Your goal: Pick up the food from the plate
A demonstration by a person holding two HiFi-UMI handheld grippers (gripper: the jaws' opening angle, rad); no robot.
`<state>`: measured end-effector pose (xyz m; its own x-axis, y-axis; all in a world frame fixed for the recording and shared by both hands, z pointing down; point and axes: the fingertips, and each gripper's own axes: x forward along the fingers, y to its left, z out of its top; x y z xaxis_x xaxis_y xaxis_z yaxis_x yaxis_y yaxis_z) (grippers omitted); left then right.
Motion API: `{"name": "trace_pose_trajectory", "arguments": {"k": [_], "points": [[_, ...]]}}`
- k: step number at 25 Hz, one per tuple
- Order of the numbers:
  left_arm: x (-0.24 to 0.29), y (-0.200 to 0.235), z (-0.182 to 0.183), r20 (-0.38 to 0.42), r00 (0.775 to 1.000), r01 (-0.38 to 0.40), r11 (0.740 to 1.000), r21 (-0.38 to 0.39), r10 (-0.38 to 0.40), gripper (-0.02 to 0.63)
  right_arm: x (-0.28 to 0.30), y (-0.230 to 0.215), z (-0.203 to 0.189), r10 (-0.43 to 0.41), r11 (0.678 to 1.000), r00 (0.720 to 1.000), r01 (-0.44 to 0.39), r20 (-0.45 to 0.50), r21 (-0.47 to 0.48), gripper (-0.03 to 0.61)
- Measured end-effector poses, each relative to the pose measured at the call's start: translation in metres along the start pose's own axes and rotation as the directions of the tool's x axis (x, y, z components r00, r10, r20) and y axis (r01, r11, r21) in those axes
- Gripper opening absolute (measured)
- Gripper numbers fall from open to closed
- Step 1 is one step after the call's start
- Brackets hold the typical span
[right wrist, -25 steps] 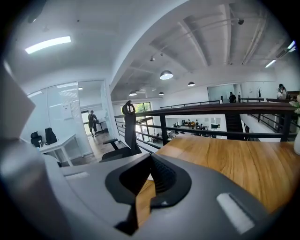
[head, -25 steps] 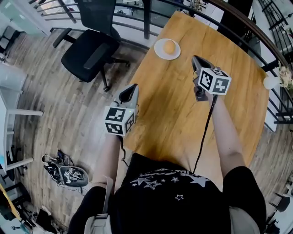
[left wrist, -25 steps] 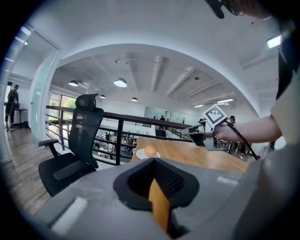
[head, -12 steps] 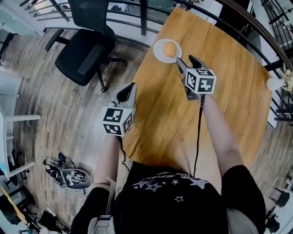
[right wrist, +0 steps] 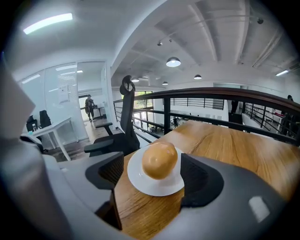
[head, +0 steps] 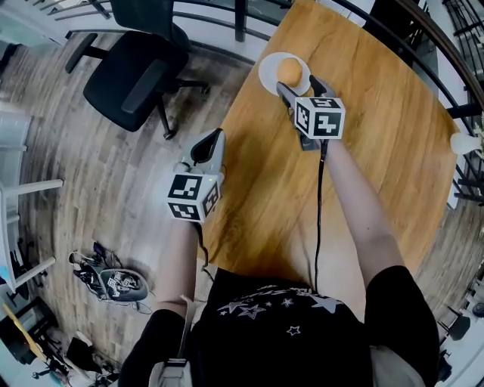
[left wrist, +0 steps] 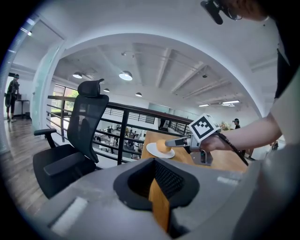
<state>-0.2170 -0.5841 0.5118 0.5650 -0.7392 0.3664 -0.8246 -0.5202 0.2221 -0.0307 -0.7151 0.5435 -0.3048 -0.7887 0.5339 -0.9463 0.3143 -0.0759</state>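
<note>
A round orange-brown piece of food (head: 289, 71) sits on a small white plate (head: 268, 75) near the far left corner of the wooden table (head: 363, 151). My right gripper (head: 301, 85) is right at the plate, its jaws opening wide. In the right gripper view the food (right wrist: 159, 160) lies on the plate (right wrist: 140, 185) just ahead of the right gripper (right wrist: 151, 180), between the line of the two jaws but untouched. My left gripper (head: 214, 142) hangs shut and empty off the table's left edge. From the left gripper (left wrist: 161, 197) I see the food (left wrist: 162, 146) and the right gripper (left wrist: 176, 140).
A black office chair (head: 128, 75) stands on the wood floor left of the table. A dark railing (head: 227, 13) runs behind the table. Loose gear (head: 113, 283) lies on the floor at the lower left. A white round object (head: 463, 143) sits at the table's right edge.
My right gripper has moved forward and left to the plate, and its jaws have gone from shut to wide apart. The left gripper has barely moved.
</note>
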Motion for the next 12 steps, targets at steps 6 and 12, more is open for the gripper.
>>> {"name": "trace_pose_trajectory", "arguments": {"k": [6,12], "points": [[0.009,0.009,-0.011,-0.015,1.000,-0.006,1.000,-0.025,0.005,0.002,0.033,-0.009,-0.001,-0.045,0.999,0.998,0.046,-0.040,0.026,0.370],[0.010,0.009,-0.017,-0.022,1.000,-0.003,1.000,-0.030,0.003,0.002,0.049,-0.016,-0.002,-0.093,0.995,0.991,0.095,-0.096,0.012,0.382]]}}
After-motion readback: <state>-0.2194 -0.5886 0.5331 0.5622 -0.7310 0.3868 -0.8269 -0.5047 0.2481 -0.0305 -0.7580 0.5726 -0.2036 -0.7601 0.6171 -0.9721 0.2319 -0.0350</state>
